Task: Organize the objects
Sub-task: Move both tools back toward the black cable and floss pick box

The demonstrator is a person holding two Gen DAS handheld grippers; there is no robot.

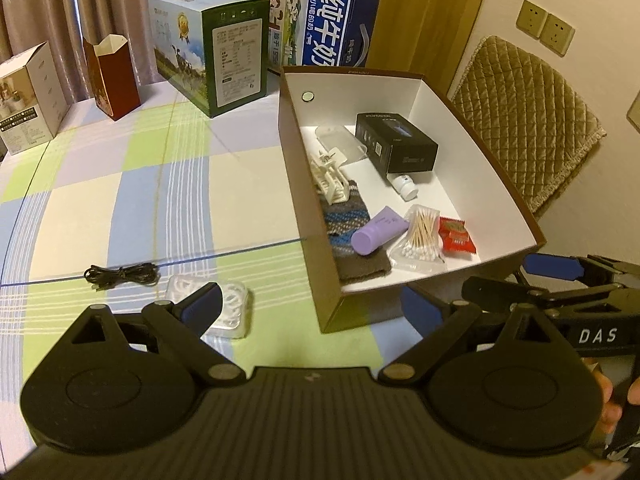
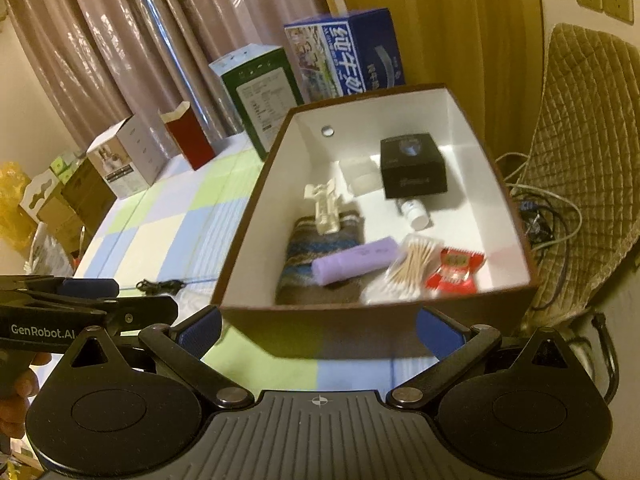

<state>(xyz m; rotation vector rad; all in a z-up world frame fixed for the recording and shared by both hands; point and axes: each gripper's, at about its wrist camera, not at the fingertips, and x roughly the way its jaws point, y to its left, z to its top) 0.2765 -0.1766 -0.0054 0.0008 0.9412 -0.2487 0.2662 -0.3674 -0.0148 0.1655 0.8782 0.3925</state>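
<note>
While both grippers hung over the checked tablecloth (image 1: 100,184), the left gripper (image 1: 308,306) had its blue-padded jaws wide apart, empty, with a clear plastic packet (image 1: 230,312) lying on the cloth just beyond its left fingertip and partly hidden by it. A coiled black cable (image 1: 122,274) lay a little further out, well apart from the brown storage box (image 1: 310,216). The right gripper (image 2: 318,326) was likewise spread open and held nothing, its fingers flanking the near wall of the box. Inside the box lay a knitted pouch (image 1: 352,232) with a white clip (image 1: 330,176) resting on its far end, a purple tube (image 1: 378,230) across the pouch, a bag of cotton swabs (image 1: 420,236), a red sachet (image 1: 456,236), a small white bottle (image 1: 404,186) and a black carton (image 1: 394,142). Several cartons stood along the table's far edge by the curtain (image 2: 120,40).
</note>
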